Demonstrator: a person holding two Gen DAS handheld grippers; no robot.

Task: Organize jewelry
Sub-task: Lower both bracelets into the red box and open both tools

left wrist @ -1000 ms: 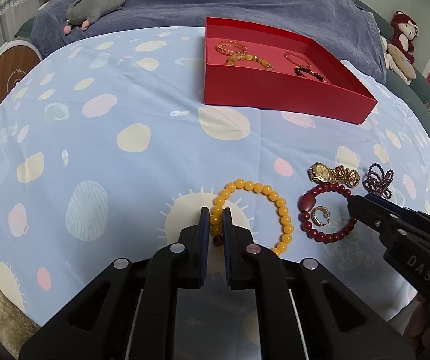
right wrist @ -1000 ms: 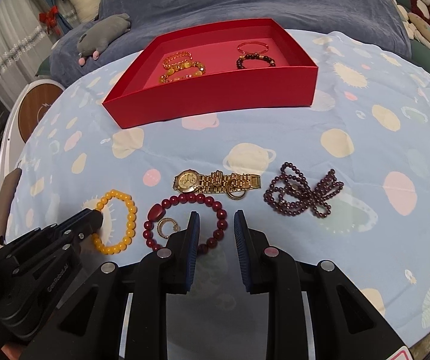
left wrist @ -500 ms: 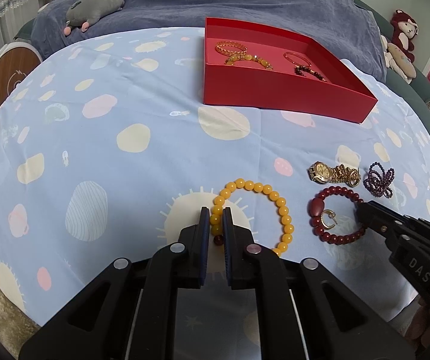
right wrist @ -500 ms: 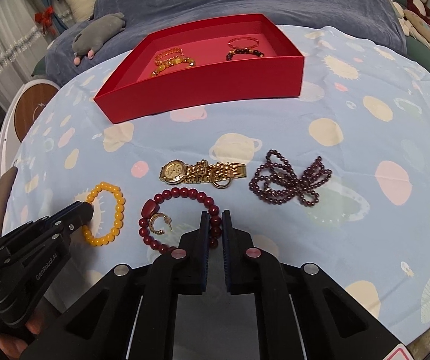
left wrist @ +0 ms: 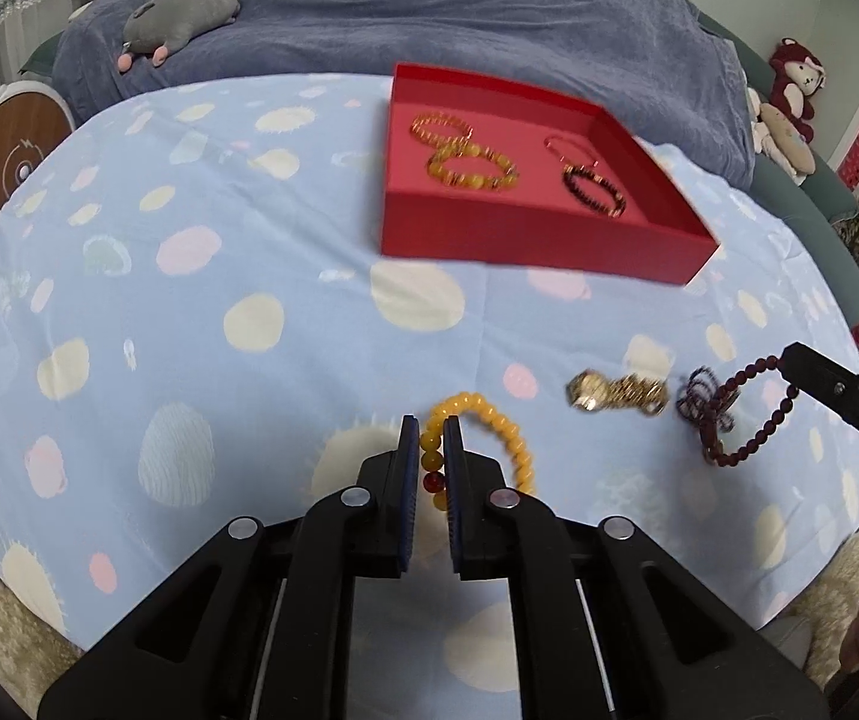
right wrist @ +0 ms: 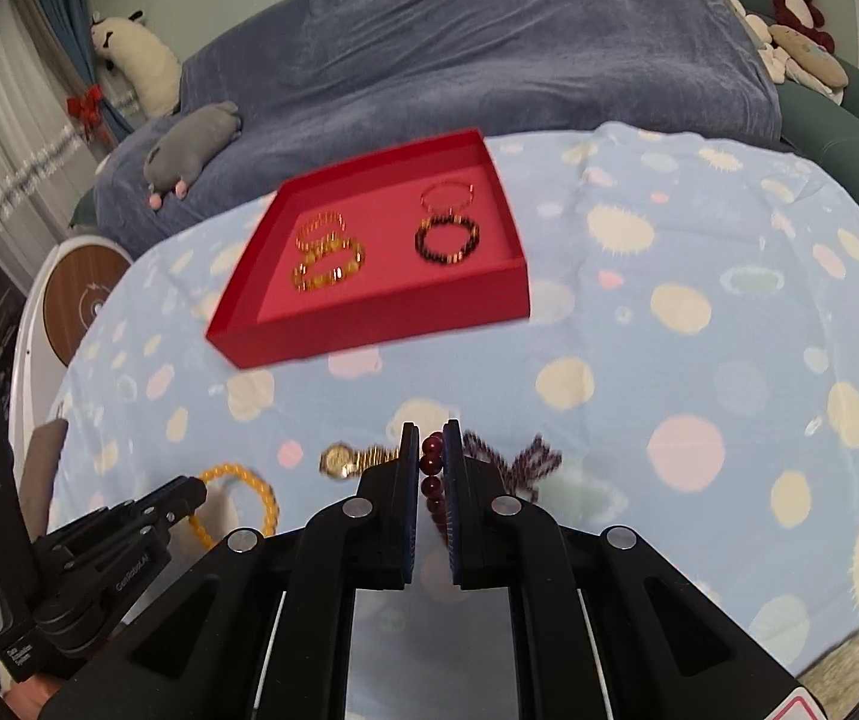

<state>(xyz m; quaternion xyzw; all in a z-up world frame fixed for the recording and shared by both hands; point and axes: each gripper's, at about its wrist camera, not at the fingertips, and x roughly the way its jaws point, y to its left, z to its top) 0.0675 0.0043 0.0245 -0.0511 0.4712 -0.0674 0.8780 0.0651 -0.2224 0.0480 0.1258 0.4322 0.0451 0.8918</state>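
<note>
The left gripper [left wrist: 431, 468] is pinched narrow on the near arc of a yellow round-bead bracelet [left wrist: 492, 426], which loops away to the right of its fingers, seemingly just above the pale blue planet-print cloth [left wrist: 219, 252] covering the tabletop. The right gripper [right wrist: 432, 474] is likewise clamped on a dark red bead bracelet [left wrist: 756, 414], whose loop dangles free below its tip in the left wrist view, clear of the cloth. Just beneath and beside that hanging loop lie a gold metal wristwatch [left wrist: 615, 391] and a tangled dark purple bead strand [left wrist: 702, 405], both motion-blurred. Straight ahead of both grippers, well apart from them across open cloth, sits the shallow red rectangular box [left wrist: 543, 237], already holding two amber-gold bracelets on its left half and a thin reddish one and a dark bead one on its right. The box lies forward and slightly right of the left gripper, forward and slightly left of the right one, so I judge each load needs a carry forward over the near wall, neither arm clearly closer.
</note>
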